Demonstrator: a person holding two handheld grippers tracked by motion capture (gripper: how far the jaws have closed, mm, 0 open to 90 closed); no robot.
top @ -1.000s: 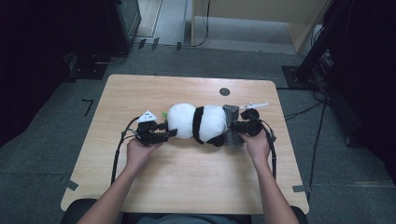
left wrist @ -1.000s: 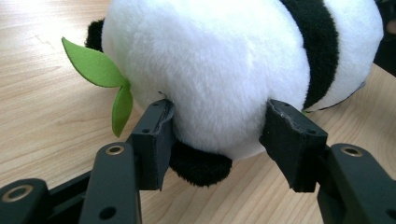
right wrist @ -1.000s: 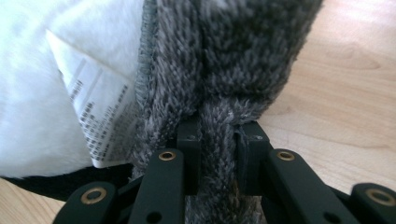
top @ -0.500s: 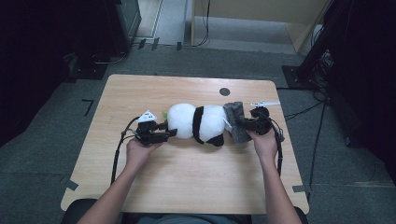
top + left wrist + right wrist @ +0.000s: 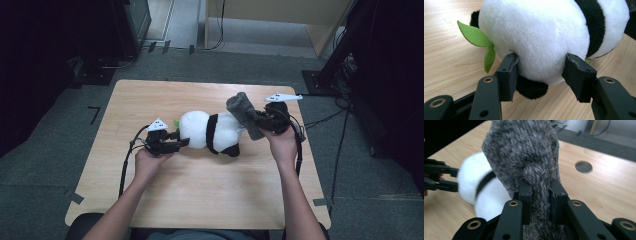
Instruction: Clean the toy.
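High view: panda (image 5: 212, 131) is lying on its side on the table (image 5: 200, 195), between the two grippers. Left gripper (image 5: 181, 143) is gripping the panda's white head end, its jaws pressing into the plush on either side; a green leaf (image 5: 482, 45) is sticking out just beside one jaw. Right gripper (image 5: 256, 119) is pinching a grey cloth (image 5: 242, 113), jaws closed tight on a fold, the cloth standing up beyond them against the panda's far end.
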